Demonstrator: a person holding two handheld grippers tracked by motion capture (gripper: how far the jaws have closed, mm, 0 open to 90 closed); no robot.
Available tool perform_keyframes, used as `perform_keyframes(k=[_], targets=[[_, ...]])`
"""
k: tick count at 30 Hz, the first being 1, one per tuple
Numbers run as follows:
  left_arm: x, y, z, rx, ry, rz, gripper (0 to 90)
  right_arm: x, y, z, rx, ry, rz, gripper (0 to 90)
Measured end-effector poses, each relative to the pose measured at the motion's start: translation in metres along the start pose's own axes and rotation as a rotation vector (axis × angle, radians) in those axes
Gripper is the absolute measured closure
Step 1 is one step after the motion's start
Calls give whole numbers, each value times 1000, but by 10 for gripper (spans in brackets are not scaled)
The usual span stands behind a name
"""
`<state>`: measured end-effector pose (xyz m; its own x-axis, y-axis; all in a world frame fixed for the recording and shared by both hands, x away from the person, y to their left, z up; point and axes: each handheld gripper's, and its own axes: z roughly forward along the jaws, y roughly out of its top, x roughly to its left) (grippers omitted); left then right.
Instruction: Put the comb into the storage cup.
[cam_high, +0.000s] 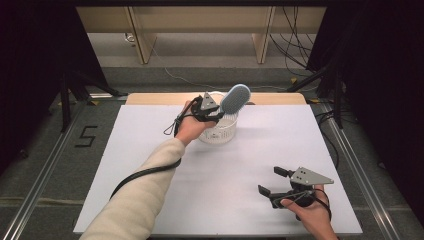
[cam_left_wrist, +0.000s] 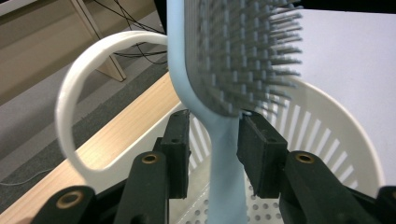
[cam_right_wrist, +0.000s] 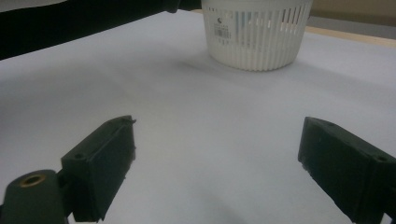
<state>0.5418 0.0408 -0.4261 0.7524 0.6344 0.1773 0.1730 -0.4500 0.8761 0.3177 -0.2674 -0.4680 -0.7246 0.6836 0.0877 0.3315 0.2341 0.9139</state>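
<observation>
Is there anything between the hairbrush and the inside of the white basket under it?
Nothing visible blocks it. The left tongs grip the hairbrush by its handle above the open white basket, whose perforated bottom looks bare where it shows. The basket's raised handle arches to one side.

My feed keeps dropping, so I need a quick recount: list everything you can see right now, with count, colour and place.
Pale blue plastic paddle hairbrush with grey bristles: one, held by its handle above the basket, head up.
White slotted plastic basket with a loop handle: one, far middle of the table, barcode label on its side.
White-covered table: one, light wood edge at the far side.
Wooden furniture legs: two, beyond the table.
Black cables: several, on the floor far right.
Floor marking "5": one, black, left of the table.
Left gripper: black, shut on the hairbrush handle.
Right gripper: black, open, near right of the table.
</observation>
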Motion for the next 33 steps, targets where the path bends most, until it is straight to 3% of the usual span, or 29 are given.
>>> perform_keyframes(k=[10, 18, 25, 33], targets=[[1, 3, -8, 1, 9, -33, 519, 0, 0, 0, 0, 1, -2, 118], [2, 8, -19, -34, 26, -81, 420, 0, 0, 0, 0, -1, -6, 118], [3, 11, -31, 7, 34, -127, 269, 0, 0, 1, 2, -2, -1, 118], [2, 10, -42, 72, 44, -123, 114, 0, 0, 1, 3, -3, 0, 118]])
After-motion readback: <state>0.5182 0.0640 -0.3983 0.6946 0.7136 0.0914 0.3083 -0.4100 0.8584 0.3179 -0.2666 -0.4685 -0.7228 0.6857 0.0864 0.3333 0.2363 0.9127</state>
